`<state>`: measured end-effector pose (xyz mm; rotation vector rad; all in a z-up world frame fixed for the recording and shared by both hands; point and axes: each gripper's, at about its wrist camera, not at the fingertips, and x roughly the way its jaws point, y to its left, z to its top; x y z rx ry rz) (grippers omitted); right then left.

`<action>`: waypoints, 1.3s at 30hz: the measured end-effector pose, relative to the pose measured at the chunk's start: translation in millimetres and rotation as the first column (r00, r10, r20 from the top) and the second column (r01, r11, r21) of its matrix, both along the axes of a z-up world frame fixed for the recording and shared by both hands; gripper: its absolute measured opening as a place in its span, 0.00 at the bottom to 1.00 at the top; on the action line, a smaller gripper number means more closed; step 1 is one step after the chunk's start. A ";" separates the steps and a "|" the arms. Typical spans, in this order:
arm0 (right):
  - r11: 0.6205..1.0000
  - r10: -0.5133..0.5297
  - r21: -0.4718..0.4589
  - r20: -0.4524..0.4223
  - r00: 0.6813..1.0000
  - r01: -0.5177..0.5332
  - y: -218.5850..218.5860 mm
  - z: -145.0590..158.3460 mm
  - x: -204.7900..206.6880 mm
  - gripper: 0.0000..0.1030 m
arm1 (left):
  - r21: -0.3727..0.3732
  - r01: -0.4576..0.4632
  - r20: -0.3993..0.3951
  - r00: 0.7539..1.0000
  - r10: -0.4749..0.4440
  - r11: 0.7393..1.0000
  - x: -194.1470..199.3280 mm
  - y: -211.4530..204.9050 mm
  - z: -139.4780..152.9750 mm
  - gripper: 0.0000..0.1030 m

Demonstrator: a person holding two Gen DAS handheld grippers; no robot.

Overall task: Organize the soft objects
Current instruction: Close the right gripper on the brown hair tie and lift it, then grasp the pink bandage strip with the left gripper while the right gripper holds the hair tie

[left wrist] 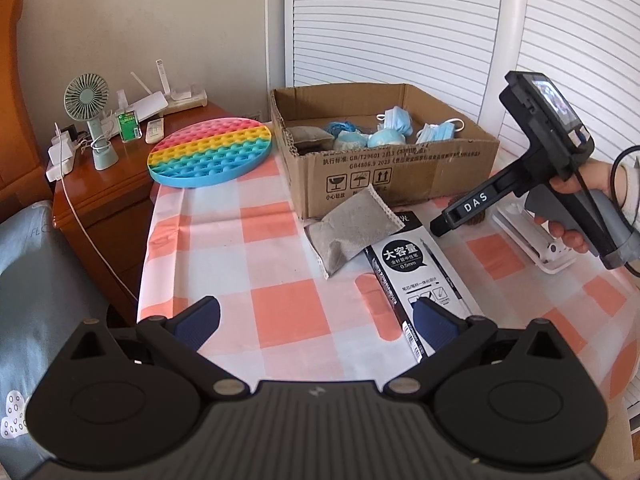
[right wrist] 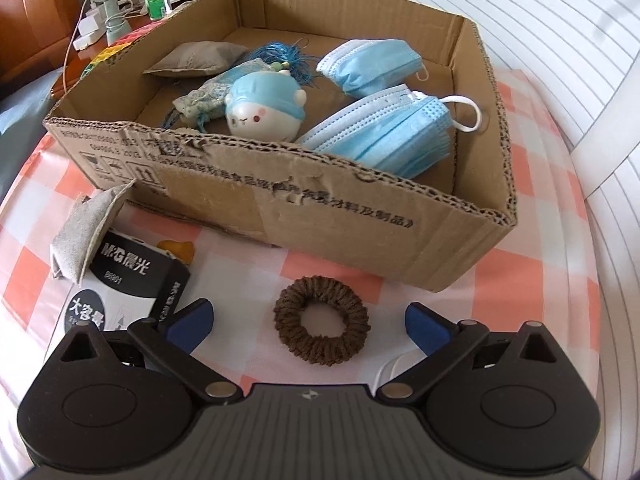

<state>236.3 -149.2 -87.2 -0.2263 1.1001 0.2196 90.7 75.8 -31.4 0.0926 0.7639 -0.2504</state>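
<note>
Brown knitted scrunchie (right wrist: 321, 320) is lying on the bench (right wrist: 248, 280) just beyond the right tool (right wrist: 310, 324), whose jaws are standing wide apart on either side of it. Closing on one side of the ring should give a firmer hold before lifting it over the cardboard box (right wrist: 332, 216) wall. Far left, the left tool (left wrist: 316, 322) is hovering apart near the grey sachet (left wrist: 348, 232).

Brown hair tie (left wrist: 478, 216) mostly hidden behind the right gripper's body in the left wrist view. Grey sachet (right wrist: 82, 232) partly covered by the pen box (right wrist: 132, 280). Orange item (right wrist: 176, 249) behind that box, unidentifiable. Small print on the cardboard box (left wrist: 384, 168) too blurred to read.
</note>
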 end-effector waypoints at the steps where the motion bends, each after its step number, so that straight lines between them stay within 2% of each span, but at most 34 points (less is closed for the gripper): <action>1: 1.000 -0.006 0.001 0.005 1.000 0.006 -1.3 0.0 0.2 1.00 | 0.002 0.002 0.000 1.000 -0.002 1.000 0.8 -0.2 -0.9 0.99; 3: 1.000 -0.012 0.004 0.016 1.000 0.012 -3.3 -0.1 0.3 0.96 | 0.006 0.006 -0.004 1.000 -0.006 1.000 1.7 -0.1 -2.5 0.99; 4: 1.000 -0.014 0.001 0.024 1.000 0.014 -3.0 -0.1 -0.4 0.91 | 0.009 0.009 -0.006 1.000 -0.009 1.000 2.6 -0.2 -3.7 0.99; 8: 1.000 -0.002 0.006 0.058 0.998 0.002 -2.2 4.3 -8.4 0.68 | 0.027 0.022 -0.020 1.000 -0.022 0.999 5.5 -0.8 -10.1 0.99; 9: 1.000 0.002 0.006 0.063 0.998 -0.002 -1.7 5.5 -10.3 0.65 | 0.032 0.027 -0.023 0.999 -0.026 0.999 6.2 -1.3 -11.9 0.99; 11: 1.000 0.007 0.005 0.075 0.997 -0.007 -1.4 7.1 -14.6 0.48 | 0.039 0.034 -0.031 0.999 -0.033 0.999 7.9 -1.6 -15.7 0.99; 14: 1.000 0.014 0.004 0.094 0.995 -0.014 0.9 9.0 -18.8 0.41 | 0.040 0.040 -0.047 0.998 -0.038 0.998 10.8 -2.0 -21.9 0.99; 18: 1.000 0.025 -0.010 0.114 0.993 -0.024 4.5 10.4 -27.5 0.39 | 0.037 0.054 -0.070 0.996 -0.051 0.998 13.7 -3.8 -30.9 0.99; 27: 0.999 0.014 0.036 0.120 0.993 -0.019 0.1 12.5 -47.5 0.39 | 0.058 0.063 -0.113 0.992 -0.056 0.996 23.4 -12.1 -50.1 0.99; 39: 0.993 0.007 0.114 0.167 0.986 -0.026 -4.0 27.2 -78.7 0.39 | 0.051 0.079 -0.110 0.991 -0.073 0.996 35.9 -17.9 -61.3 0.99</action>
